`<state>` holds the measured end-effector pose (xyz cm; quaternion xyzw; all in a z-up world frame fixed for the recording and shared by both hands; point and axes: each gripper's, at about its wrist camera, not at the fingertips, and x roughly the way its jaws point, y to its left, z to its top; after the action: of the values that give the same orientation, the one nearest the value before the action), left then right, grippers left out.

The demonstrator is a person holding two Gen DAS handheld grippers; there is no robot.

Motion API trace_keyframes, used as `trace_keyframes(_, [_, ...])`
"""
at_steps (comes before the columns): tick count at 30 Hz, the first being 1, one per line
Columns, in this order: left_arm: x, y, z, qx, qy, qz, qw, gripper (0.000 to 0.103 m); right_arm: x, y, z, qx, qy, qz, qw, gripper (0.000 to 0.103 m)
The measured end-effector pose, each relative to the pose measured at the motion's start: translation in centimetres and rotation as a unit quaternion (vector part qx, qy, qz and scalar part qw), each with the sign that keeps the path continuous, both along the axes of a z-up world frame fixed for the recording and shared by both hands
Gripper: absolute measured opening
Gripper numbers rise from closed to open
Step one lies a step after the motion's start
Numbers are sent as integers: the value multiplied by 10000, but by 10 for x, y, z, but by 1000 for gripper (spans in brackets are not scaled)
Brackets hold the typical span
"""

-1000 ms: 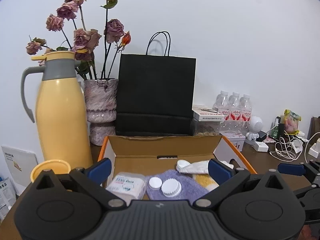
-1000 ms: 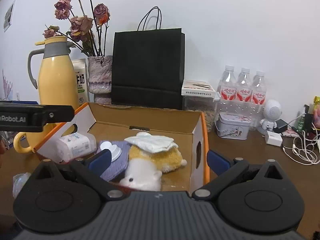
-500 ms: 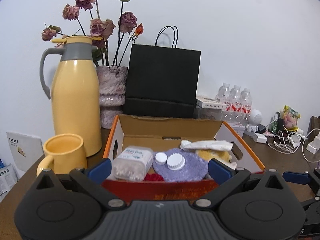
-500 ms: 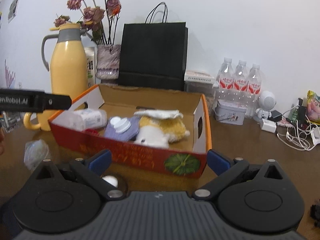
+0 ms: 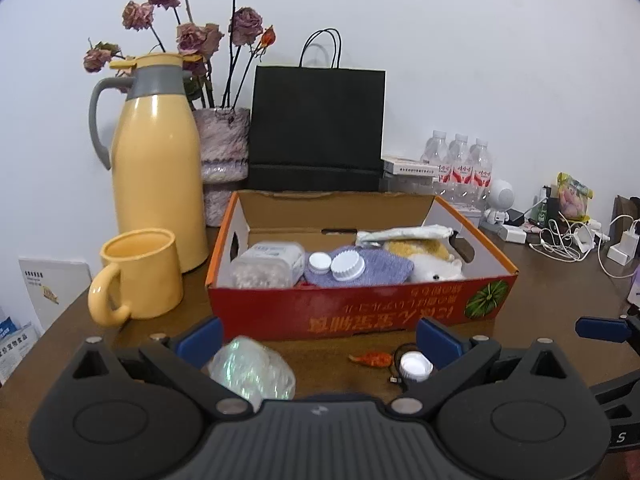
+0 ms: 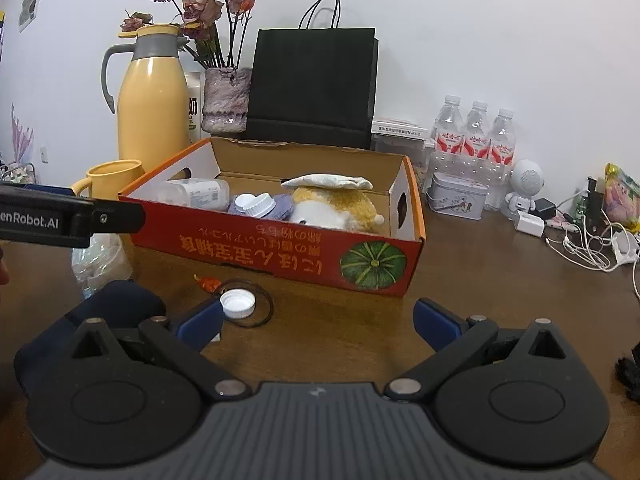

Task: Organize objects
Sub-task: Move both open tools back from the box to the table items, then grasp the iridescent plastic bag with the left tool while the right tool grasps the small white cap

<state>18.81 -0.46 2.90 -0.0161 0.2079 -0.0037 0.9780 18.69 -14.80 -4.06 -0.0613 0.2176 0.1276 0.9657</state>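
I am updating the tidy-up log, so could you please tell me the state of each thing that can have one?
left gripper: open, empty.
right gripper: open, empty.
cardboard box: open-topped, partly filled.
yellow mug: upright.
thermos: upright, lid closed.
white cap: loose on the table.

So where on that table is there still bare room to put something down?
Bare wood lies right of the white cap, before the box, and between box and tin. Crowded: cables far right; cap, crumpled plastic front left.
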Motion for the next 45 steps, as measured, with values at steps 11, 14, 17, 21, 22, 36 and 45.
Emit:
trace_keyframes(11, [-22, 6, -4, -62, 347, 47, 9994, 103, -22, -12, -12, -28, 255, -117, 9996, 103])
trace_keyframes(14, [-27, 7, -6, -40, 484, 72, 9988, 103, -27, -15, -16, -54, 326, -117, 9994, 103])
trace_keyframes(17, [-33, 8, -7, -33, 585, 74, 9983, 103, -30, -18, -19, -28, 410, -73, 9991, 103])
trace_keyframes(21, [-40, 5, -10, -16, 709, 31, 9975, 103, -34, -20, -21, -39, 480, -21, 9988, 103])
trace_keyframes(22, [-41, 5, -11, -5, 725, 34, 9974, 103, -34, -20, -21, -43, 495, -11, 9988, 103])
trace_keyframes(36, [-41, 14, -16, -5, 904, 225, 9956, 103, -36, -21, -19, 51, 537, 50, 9985, 103])
trace_keyframes(45, [-12, 29, -11, 51, 898, 481, 9948, 103, -9, -5, -10, -4, 623, 276, 9977, 103])
